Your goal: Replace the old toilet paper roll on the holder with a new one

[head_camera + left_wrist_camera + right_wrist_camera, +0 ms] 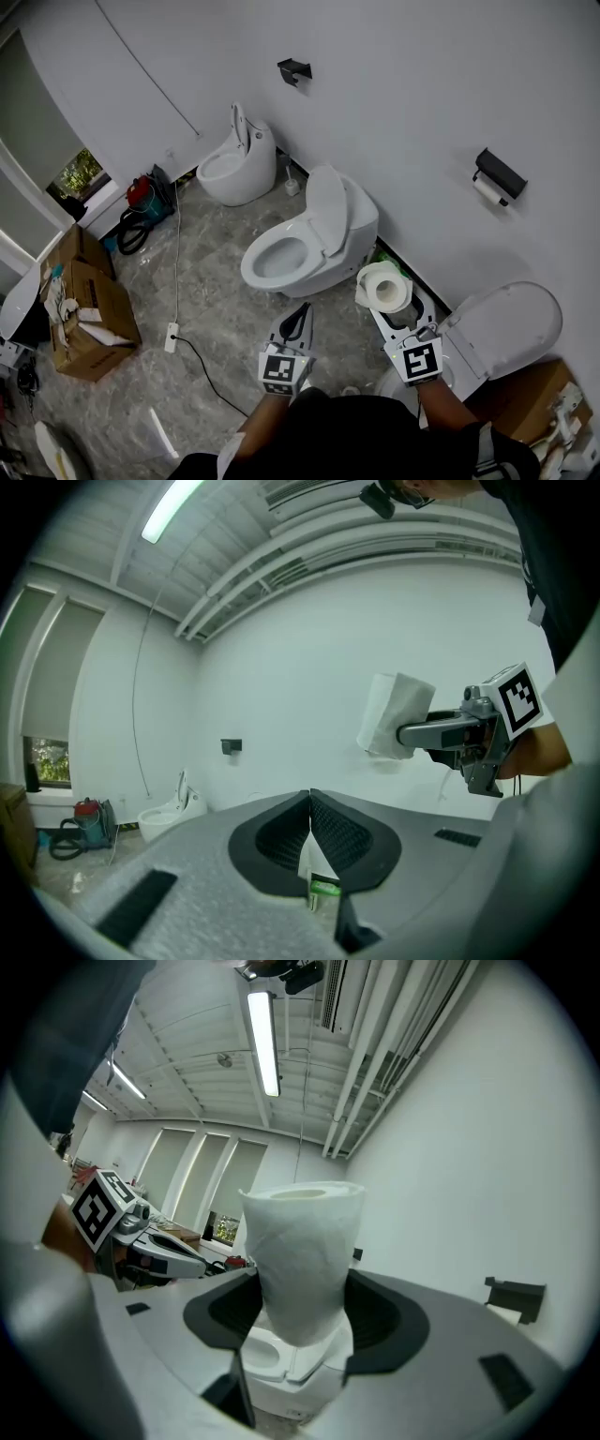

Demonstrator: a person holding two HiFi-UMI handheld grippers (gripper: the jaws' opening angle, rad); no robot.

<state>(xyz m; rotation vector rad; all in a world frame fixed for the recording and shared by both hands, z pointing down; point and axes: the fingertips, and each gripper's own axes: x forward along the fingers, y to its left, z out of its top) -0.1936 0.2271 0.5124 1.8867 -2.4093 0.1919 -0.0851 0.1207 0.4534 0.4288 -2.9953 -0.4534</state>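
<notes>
A fresh white toilet paper roll (384, 286) stands upright between the jaws of my right gripper (386, 298), which is shut on it; in the right gripper view the roll (300, 1251) fills the middle. The black wall holder (498, 172) carries the old roll (488, 191), up and to the right of the gripper on the white wall. This holder (514, 1296) also shows at the right of the right gripper view. My left gripper (302, 314) is shut with nothing in it, held to the left of the right one. In the left gripper view its pads (323, 832) touch.
A white toilet (309, 239) stands just ahead, another toilet (236, 164) farther back, and a third toilet's lid (502, 328) at the right. A second black holder (294, 70) hangs on the far wall. Cardboard boxes (89, 305), a red vacuum (141, 195) and a cable (202, 361) lie at the left.
</notes>
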